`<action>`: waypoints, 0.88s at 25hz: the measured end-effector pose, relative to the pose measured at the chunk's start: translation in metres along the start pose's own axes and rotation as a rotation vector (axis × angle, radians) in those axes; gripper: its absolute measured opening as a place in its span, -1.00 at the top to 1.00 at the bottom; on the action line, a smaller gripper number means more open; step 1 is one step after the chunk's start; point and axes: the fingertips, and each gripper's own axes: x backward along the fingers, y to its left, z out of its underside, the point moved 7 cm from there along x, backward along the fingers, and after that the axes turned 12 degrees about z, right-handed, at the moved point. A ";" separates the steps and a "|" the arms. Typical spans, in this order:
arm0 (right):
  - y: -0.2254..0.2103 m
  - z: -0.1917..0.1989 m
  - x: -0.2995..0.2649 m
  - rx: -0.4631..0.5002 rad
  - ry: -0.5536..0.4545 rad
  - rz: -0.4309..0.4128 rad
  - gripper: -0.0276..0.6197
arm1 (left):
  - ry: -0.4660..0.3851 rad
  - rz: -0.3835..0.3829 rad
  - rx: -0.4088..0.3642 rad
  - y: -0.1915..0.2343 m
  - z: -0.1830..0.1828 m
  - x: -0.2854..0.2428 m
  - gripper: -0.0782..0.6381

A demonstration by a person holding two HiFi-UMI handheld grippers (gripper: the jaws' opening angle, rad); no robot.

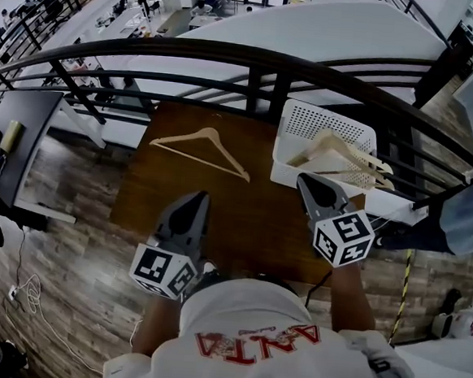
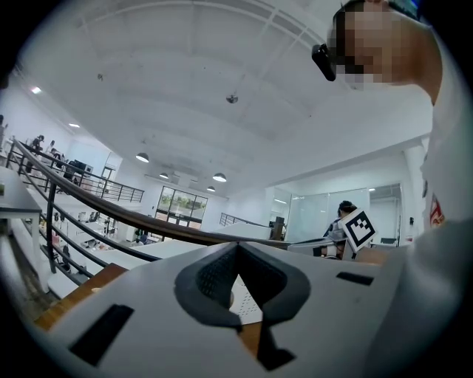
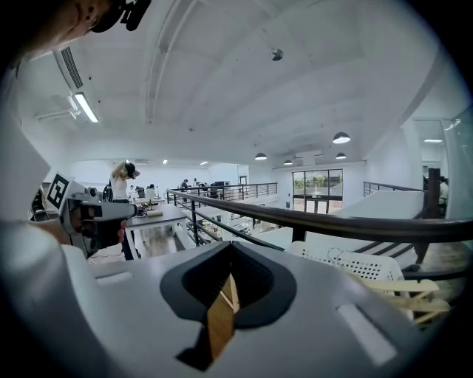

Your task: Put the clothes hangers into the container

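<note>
Tabletop (image 1: 243,213) of dark wood with white container (image 1: 324,116), against black railing (image 1: 231,55); plank floor (image 1: 78,237).

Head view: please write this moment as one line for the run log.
loose hanger: on table, untouched | container: holds hangers | left gripper: shut, empty | right gripper: shut, empty

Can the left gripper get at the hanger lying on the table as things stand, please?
Probably yes: the hanger lies alone on the table just ahead of the left gripper, with nothing between them. Its jaws are together, so they would need to open first.
</note>
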 end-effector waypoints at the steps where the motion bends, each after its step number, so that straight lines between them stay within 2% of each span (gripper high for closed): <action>1: 0.000 0.000 -0.001 -0.001 0.002 -0.005 0.91 | 0.001 -0.005 0.002 0.000 0.000 0.001 0.76; 10: 0.011 0.021 -0.028 -0.019 0.041 -0.070 0.90 | 0.072 -0.133 0.058 0.014 0.016 0.021 0.76; 17: 0.022 0.047 -0.044 0.034 0.099 -0.152 0.90 | 0.109 -0.202 0.037 0.023 0.034 0.017 0.76; 22: 0.048 0.055 -0.071 0.037 0.170 -0.137 0.90 | 0.106 -0.183 0.100 0.058 0.051 0.032 0.76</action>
